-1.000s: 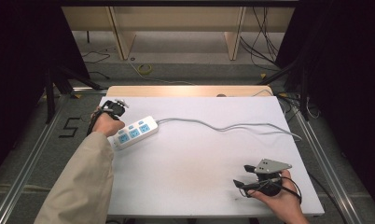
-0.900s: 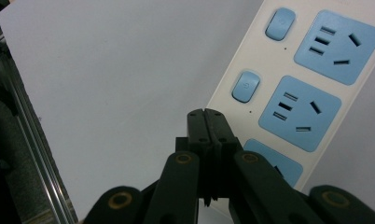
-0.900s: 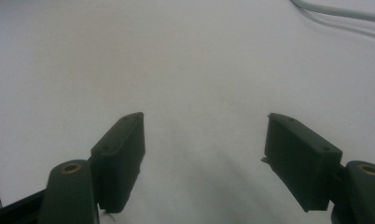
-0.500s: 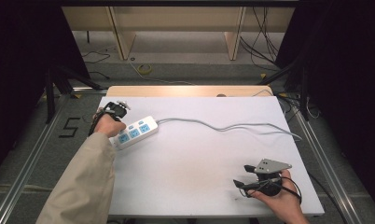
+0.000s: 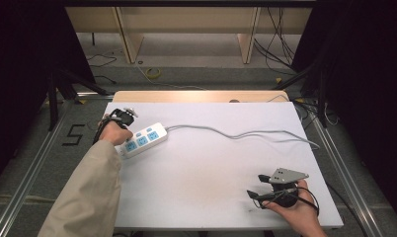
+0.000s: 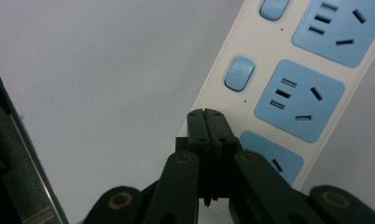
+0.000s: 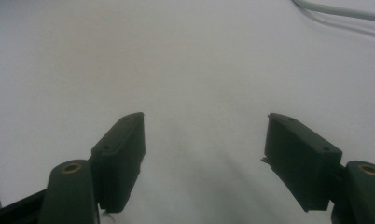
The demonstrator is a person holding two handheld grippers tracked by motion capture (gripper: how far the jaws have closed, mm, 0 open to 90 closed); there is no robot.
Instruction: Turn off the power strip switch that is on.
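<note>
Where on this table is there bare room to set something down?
The middle of the white table is bare, between the power strip, its cord and the right gripper. It is crowded at the far left, where the left gripper meets the strip.

One readable mark: a large black numeral "5" (image 5: pixel 74 135) on the grey floor, left of the white table (image 5: pixel 206 163), about level with its far-left corner. On the power strip (image 6: pixel 288 84), seen close in the left gripper view, the blue switch button (image 6: pixel 239 73) beside the middle socket carries a faint power symbol, a circle with a short stroke; no letters or brand can be made out on the strip's white casing or its blue socket faces. At the lower left edge of that same view, a small label (image 6: pixel 38 217) on a dark surface is too blurred to read.
</note>
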